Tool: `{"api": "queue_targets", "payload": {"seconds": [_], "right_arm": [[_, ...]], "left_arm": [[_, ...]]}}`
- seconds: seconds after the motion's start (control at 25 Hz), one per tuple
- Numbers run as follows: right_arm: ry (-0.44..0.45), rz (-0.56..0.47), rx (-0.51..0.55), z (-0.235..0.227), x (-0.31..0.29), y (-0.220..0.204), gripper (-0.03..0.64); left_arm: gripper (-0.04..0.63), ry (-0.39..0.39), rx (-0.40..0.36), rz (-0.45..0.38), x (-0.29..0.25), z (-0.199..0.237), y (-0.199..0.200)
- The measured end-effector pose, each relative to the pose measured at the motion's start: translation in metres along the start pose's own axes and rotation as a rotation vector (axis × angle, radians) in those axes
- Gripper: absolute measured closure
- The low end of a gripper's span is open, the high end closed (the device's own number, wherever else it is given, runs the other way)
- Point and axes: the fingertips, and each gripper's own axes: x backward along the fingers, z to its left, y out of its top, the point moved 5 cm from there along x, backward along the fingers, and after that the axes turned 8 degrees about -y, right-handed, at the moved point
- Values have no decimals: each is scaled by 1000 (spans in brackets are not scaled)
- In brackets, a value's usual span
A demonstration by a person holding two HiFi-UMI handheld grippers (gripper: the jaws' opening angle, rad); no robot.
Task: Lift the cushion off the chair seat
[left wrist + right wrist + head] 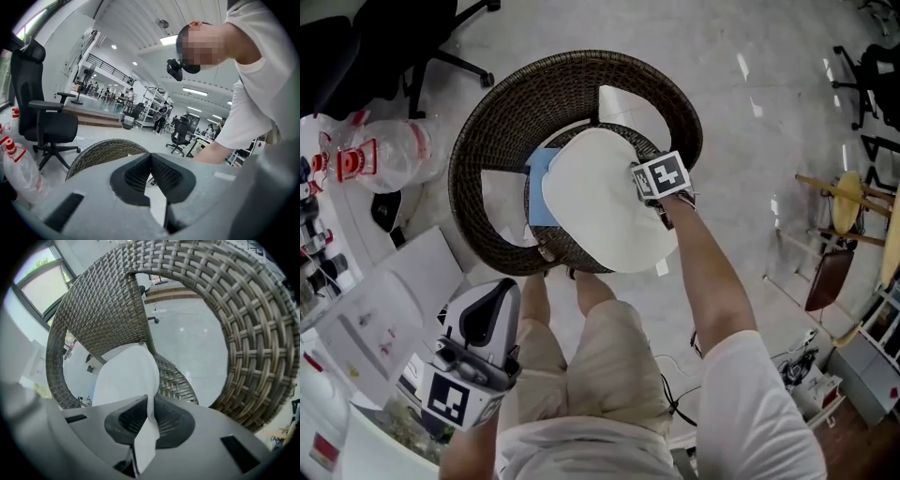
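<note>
Cushion [600, 202] in wicker chair [483, 131]; right gripper [656, 187] at its right edge; left gripper [487, 309] apart, lower left.

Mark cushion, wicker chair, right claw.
cushion [600, 202], head view, middle of its white top.
wicker chair [480, 131], head view, woven back rim.
right claw [149, 401], right gripper view, between tips shut on cushion.

This is a large open-plan office or lab hall. Black swivel office chairs [47, 126] stand on a glossy pale floor [750, 122], with metal shelving racks [152, 101], desks [206, 138], a railed mezzanine [110, 70] and long ceiling strip lights [194, 90] behind.
</note>
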Motion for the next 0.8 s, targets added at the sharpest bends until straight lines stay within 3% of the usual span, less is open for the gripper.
{"api": "queue_targets", "payload": {"seconds": [0.8], "right_arm": [[-31, -125, -165, 49, 119, -19, 578]], "left_arm": [[578, -118, -109, -56, 32, -10, 73]]}}
